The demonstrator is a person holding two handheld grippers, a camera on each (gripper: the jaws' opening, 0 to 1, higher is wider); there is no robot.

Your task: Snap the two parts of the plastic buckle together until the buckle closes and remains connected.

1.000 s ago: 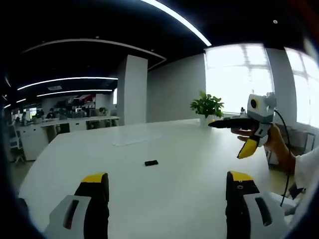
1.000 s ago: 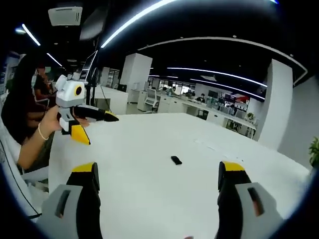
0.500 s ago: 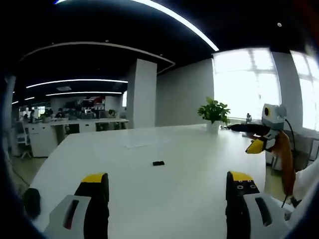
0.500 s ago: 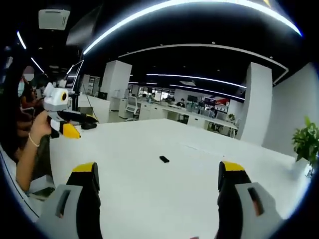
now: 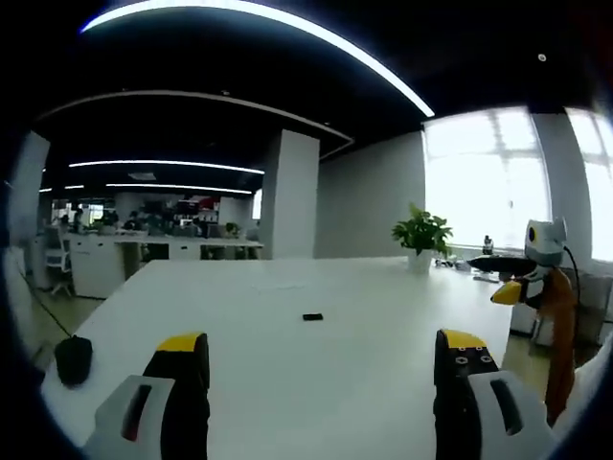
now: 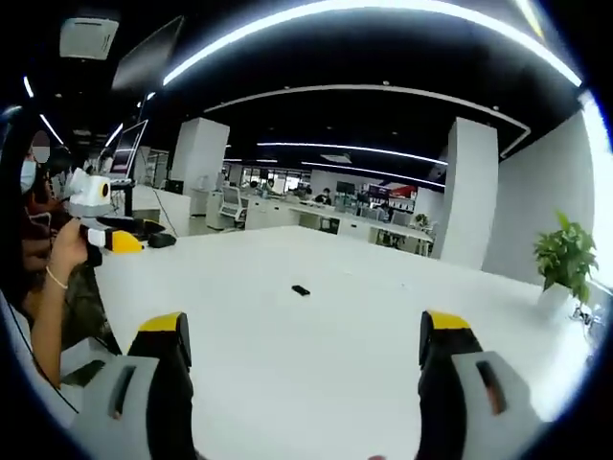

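With your left gripper [image 5: 321,350] and right gripper [image 6: 302,350] both spread wide and empty, the small black buckle [image 5: 312,316] lies mid-table [image 5: 383,383], probably light, rigid and skittish, so pinch each half across its flat sides.

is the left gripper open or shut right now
Open. In the left gripper view, the left gripper has its two yellow-tipped jaws standing wide apart with bare white table between them, nothing held.
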